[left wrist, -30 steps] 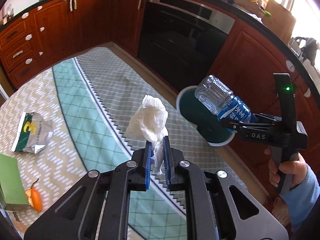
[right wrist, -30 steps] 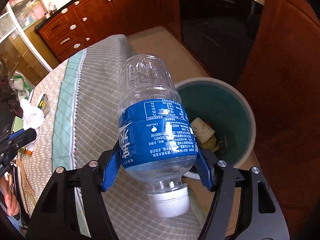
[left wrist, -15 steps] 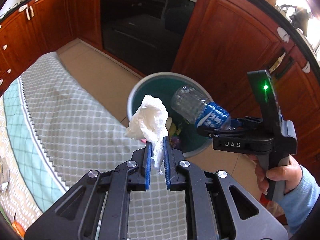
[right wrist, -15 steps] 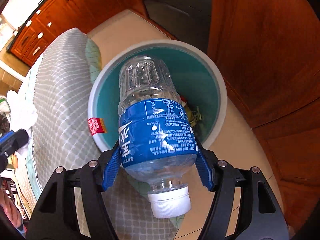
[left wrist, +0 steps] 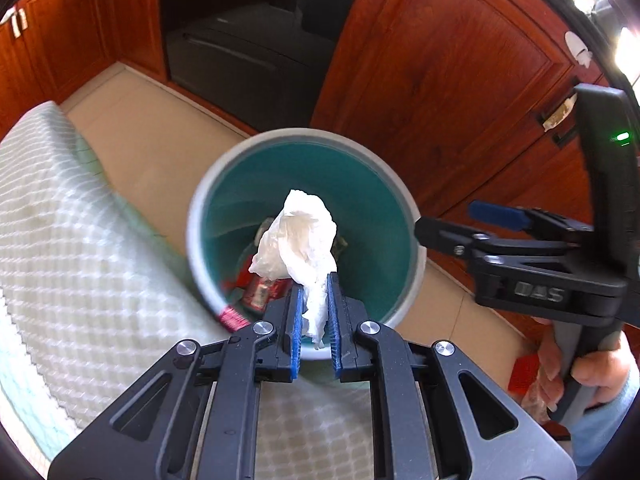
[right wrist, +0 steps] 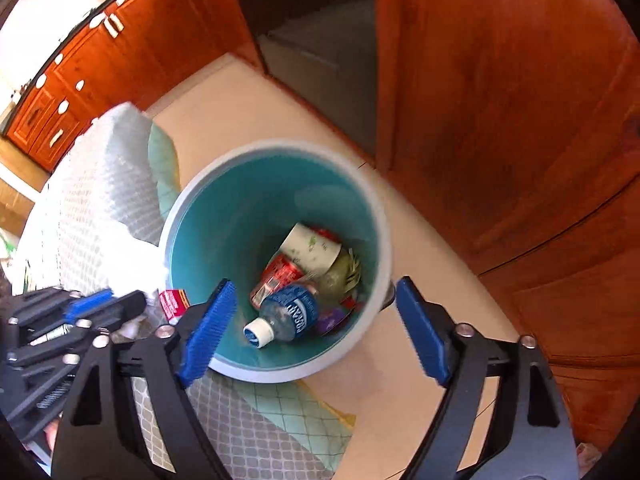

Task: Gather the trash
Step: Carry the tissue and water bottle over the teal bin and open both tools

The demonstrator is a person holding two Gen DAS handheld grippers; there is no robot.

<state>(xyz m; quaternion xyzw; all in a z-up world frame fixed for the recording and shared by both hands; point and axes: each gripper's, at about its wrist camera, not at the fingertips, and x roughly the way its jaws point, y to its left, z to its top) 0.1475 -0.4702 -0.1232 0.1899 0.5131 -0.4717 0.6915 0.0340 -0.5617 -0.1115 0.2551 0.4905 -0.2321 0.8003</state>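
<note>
Tissue (left wrist: 298,236), crumpled, soft and white, sits clamped between the left gripper (left wrist: 314,312) fingers, its loose bulk standing out past the tips and directly over the open mouth of the bin (left wrist: 200,216). Bin is round, pale-rimmed, smooth teal inside, straight ahead of and below both pairs of fingers. Right gripper (right wrist: 312,328) fingers are opening, nothing between them; a clear plastic bottle (right wrist: 286,314) with a blue label lies on its side among the rubbish at the bottom. Judgement: release of the tissue is the pending move.
</note>
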